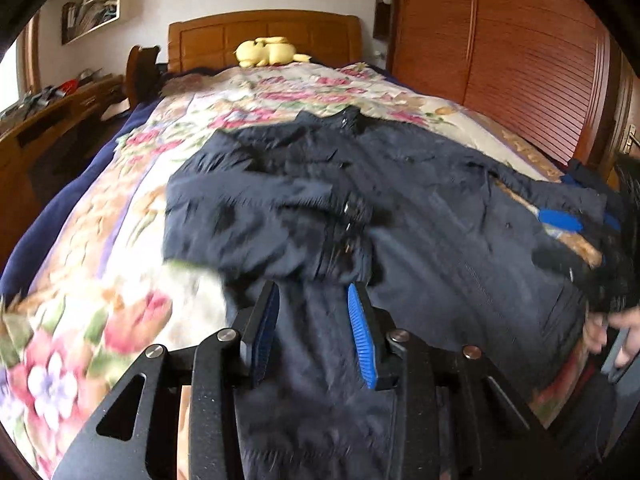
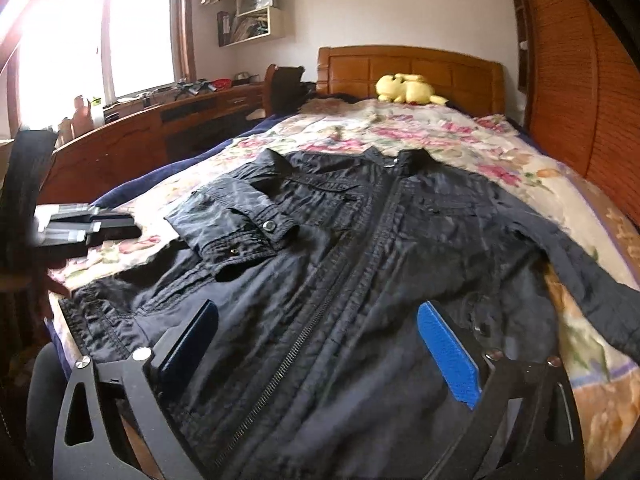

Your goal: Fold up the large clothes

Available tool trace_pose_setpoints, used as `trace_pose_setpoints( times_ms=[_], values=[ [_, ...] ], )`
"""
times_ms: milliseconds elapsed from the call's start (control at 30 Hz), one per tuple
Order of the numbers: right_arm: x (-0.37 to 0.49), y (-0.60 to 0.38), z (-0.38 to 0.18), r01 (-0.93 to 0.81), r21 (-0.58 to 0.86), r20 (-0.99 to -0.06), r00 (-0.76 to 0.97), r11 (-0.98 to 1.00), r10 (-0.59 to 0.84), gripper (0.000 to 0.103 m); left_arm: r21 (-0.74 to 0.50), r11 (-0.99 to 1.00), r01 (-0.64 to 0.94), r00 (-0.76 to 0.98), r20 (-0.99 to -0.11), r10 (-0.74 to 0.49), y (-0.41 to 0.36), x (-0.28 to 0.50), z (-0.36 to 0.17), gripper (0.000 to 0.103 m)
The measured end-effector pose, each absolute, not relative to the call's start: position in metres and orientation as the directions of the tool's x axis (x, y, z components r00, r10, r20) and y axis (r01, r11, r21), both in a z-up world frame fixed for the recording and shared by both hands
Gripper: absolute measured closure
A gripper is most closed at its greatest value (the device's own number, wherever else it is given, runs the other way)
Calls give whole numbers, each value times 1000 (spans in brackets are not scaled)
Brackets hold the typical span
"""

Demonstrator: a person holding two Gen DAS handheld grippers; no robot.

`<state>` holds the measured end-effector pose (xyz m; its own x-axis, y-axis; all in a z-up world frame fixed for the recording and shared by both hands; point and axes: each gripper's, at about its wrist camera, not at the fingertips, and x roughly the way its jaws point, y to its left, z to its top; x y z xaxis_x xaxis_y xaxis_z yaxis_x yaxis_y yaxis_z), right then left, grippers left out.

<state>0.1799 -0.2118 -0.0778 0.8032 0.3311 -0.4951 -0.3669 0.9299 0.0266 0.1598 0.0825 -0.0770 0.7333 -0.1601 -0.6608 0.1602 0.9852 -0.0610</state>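
Lying on bed: dark navy jacket (image 2: 360, 264), front side up, zipper (image 2: 320, 320) running down the middle, collar pointing toward the headboard (image 2: 412, 70).
Resting under jacket: floral bedspread (image 2: 440, 136), covering the bed.
Folding state: one sleeve (image 2: 236, 220) lying bent across the chest, its buttoned cuff near the zipper; the other sleeve (image 2: 580, 268) stretching out toward the bed's edge on the wardrobe side.
Left gripper (image 1: 314, 316): hovering low over the jacket's lower part, jaws parted moderately, dark cloth showing between the blue pads (image 1: 360, 332); gripping nothing that can be seen, though contact with the fabric below being too blurred to tell.
Right gripper (image 2: 320, 344): spreading wide open over the hem area, the zipper line passing between its fingers, holding nothing.
Sitting by headboard: yellow plush toy (image 2: 408, 88), well apart from the jacket.
Standing along the window side: wooden desk (image 2: 132, 136), cluttered with small items.
Standing on the other side: slatted wooden wardrobe (image 1: 520, 60).
Hanging on wall: shelf (image 2: 252, 12) holding papers and boxes.
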Motion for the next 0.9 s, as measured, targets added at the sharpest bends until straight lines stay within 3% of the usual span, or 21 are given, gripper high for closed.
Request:
trace_pose_setpoints(
  times_ms=[200, 567, 900],
  values=[
    [223, -189, -81, -410, 24, -554, 754, 912, 354, 16, -70, 991, 118, 752, -645, -135, 97, 139, -87, 66],
    [308, -126, -93, -469, -120, -651, 703, 875, 287, 17, -116, 993, 15, 773, -629, -86, 137, 111, -103, 65],
    [368, -99, -106, -480, -66, -701, 647, 875, 301, 20, -104, 993, -53, 782, -622, -24, 163, 90, -109, 65]
  ],
)
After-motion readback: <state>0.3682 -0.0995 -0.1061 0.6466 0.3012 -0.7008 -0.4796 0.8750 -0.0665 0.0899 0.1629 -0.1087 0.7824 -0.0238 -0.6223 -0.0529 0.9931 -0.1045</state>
